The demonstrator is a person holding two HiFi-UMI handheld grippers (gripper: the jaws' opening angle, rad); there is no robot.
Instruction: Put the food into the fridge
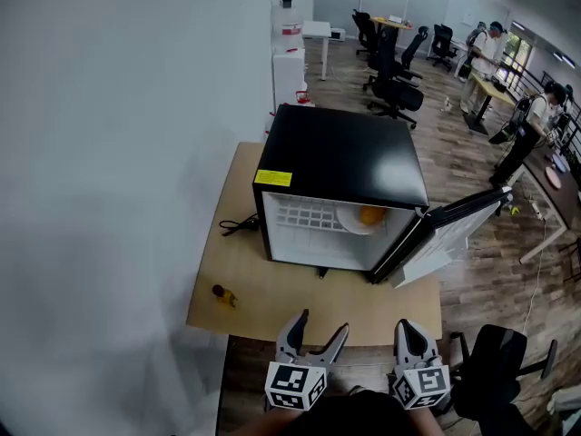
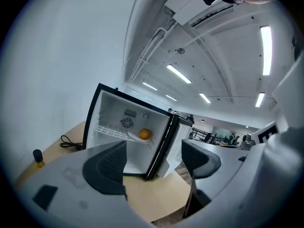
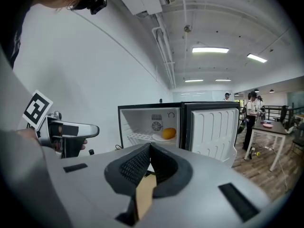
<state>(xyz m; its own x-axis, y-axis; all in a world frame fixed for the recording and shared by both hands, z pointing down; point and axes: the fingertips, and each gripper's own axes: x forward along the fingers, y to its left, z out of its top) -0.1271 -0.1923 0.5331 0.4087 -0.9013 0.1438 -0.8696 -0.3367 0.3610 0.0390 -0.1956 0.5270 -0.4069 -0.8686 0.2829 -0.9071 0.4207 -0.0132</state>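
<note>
A black mini fridge [image 1: 340,157] stands on the wooden table [image 1: 272,298] with its door [image 1: 449,230] swung open to the right. On the wire shelf inside, an orange fruit [image 1: 369,214] lies on a white plate [image 1: 349,221]. The left gripper view shows the orange [image 2: 145,134] too, and it appears again in the right gripper view as the orange [image 3: 168,133]. Both grippers hover at the table's near edge, well short of the fridge. My left gripper [image 1: 322,325] is open and empty, its jaws spread apart. My right gripper [image 1: 408,327] is shut with nothing between its jaws.
A small dark bottle with a yellow base [image 1: 224,294] stands at the table's near left. A black power cable [image 1: 238,225] lies left of the fridge. A black office chair [image 1: 495,371] sits at the near right. People [image 1: 531,130] and desks fill the room behind.
</note>
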